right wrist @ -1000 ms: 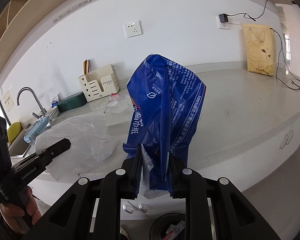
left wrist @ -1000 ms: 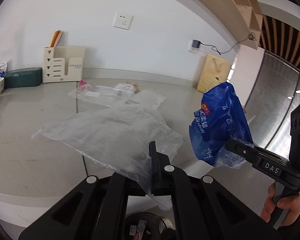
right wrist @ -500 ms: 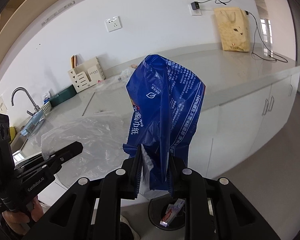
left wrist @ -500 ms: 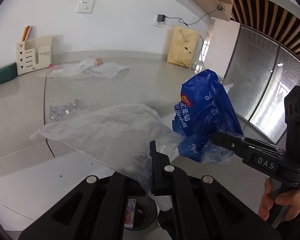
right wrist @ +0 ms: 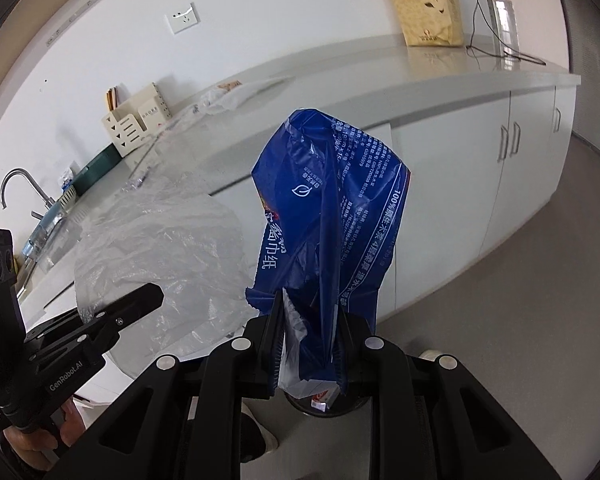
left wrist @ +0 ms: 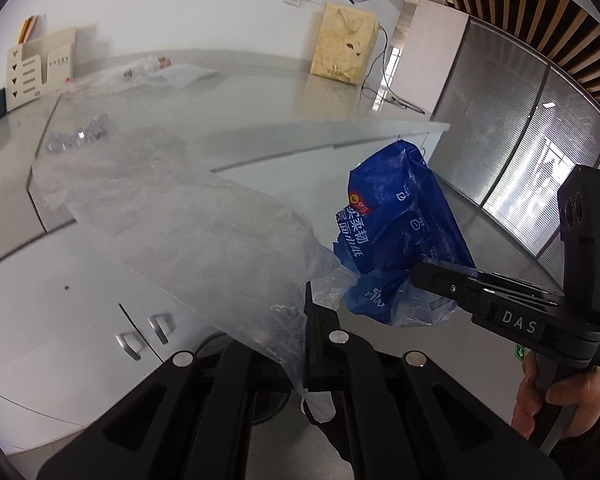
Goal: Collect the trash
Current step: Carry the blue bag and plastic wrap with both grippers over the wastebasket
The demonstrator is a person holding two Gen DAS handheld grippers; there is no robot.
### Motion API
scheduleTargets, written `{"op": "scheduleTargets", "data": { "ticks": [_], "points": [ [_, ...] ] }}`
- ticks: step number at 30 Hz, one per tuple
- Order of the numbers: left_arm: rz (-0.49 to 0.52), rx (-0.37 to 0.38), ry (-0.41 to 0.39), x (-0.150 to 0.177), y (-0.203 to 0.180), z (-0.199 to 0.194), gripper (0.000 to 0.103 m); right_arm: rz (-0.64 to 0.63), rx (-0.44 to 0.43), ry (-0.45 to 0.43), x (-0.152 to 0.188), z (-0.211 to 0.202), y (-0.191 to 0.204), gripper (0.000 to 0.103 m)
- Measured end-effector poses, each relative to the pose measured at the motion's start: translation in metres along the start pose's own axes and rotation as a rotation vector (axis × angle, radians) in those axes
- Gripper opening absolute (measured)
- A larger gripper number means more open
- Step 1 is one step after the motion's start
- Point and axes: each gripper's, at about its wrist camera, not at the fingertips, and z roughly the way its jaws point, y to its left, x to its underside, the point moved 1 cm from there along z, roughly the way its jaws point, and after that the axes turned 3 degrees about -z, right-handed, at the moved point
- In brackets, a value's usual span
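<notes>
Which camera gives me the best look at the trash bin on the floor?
The right wrist view: the dark round trash bin shows under the crumpled blue plastic package, litter inside. In the left wrist view the bin is only a rim, veiled by the clear plastic sheet.

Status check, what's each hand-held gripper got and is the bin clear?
Left hand-held gripper shut on clear plastic sheet. Right hand-held gripper shut on blue wrapper. Bin below, mostly hidden.
</notes>
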Motion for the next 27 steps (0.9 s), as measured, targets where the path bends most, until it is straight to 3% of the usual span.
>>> {"op": "scheduleTargets", "data": {
  "ticks": [12, 24, 27],
  "points": [
    [0.005, -0.001, 0.197, 0.073, 0.004, 0.074, 0.002, 0.045, -0.001, 0.181, 0.05, 0.072, -0.024, 0.025],
    [0.034, -0.056, 0.444, 0.171, 0.058, 0.218, 0.002, 0.076, -0.021, 0.465, 0.121, 0.229, -0.06, 0.024],
    [0.039, -0.028, 0.479, 0.188, 0.07, 0.248, 0.002, 0.08, -0.031, 0.525, 0.13, 0.27, -0.065, 0.024]
  ]
}}
